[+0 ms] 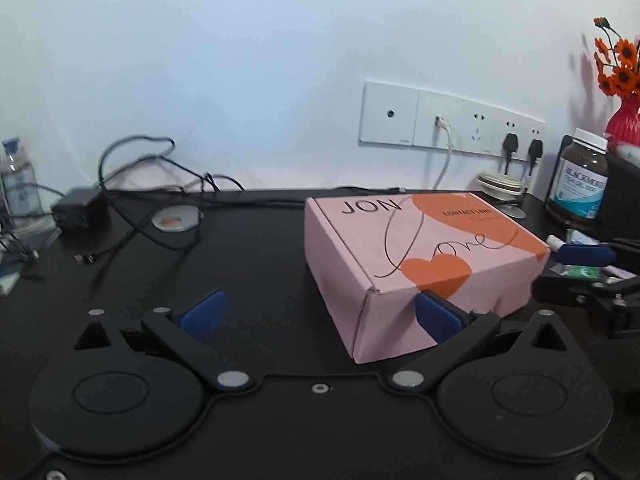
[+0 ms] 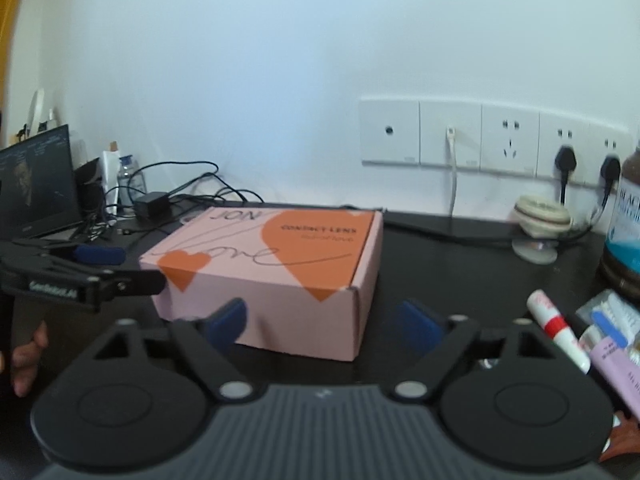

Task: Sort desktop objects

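A pink cardboard box [image 1: 400, 260] with orange hearts and "Love" lettering lies closed on the black desk [image 1: 248, 264]. My left gripper [image 1: 320, 314] stands open at the box's near left corner, and its right pad [image 1: 436, 316] shows in front of the box's near face. In the right wrist view the same box [image 2: 272, 264] lies straight ahead. My right gripper [image 2: 322, 322] is open too, its left pad [image 2: 228, 320] before the box's front face and its right pad past the box's right corner. Neither gripper holds anything. Each gripper shows at the edge of the other's view: right gripper [image 1: 576, 270], left gripper [image 2: 120, 268].
A brown supplement bottle [image 1: 578, 184], a red vase of orange flowers [image 1: 622, 120] and tape rolls [image 1: 500, 186] stand at the back right. Cables and a power adapter [image 1: 76, 208] lie at the back left. A white-red tube [image 2: 556, 328] and packets lie right; a laptop [image 2: 36, 188] left.
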